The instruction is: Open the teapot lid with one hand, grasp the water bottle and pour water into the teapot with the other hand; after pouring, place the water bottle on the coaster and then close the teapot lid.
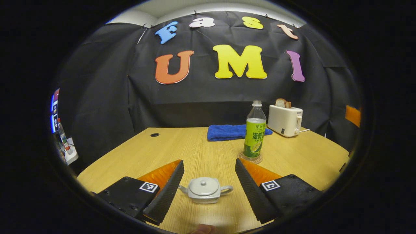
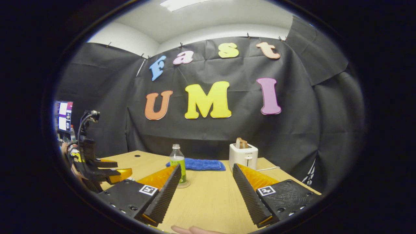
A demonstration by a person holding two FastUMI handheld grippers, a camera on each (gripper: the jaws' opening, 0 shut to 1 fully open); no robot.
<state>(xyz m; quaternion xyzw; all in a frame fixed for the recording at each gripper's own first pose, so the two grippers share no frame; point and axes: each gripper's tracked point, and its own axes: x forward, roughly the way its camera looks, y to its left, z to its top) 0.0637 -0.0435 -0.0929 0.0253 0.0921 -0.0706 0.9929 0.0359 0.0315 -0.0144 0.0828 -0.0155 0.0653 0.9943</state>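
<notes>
1. The table [image 1: 201,146] is wide, flat wood. Everything sits on it.
2. The bottle [image 1: 255,133] is the tallest task thing. It stands up straight on a round coaster [image 1: 250,159], near the middle of the table, past the teapot. It looks partly full, so I think it is a bit heavy and could slosh. The plastic looks smooth and may squash if squeezed hard. The best place to hold it is around the middle, on the label.
3. The teapot [image 1: 205,190] is small and pale, with a spout on one side and a handle on the other. It looks hard, and it could chip if bumped. It sits near the front edge of the table.
4. The lid [image 1: 204,186] is on the pot. It has a tiny round knob on top. That knob is the place to pinch. It looks smooth, so it may slip.
5. The left gripper [image 1: 208,190] hangs low over the table, pointing forward. Its fingers are wide apart, with the teapot between them, not touching.
6. The right gripper [image 2: 206,191] is held level, well back from the bottle. Its fingers are wide apart and hold nothing.
</notes>
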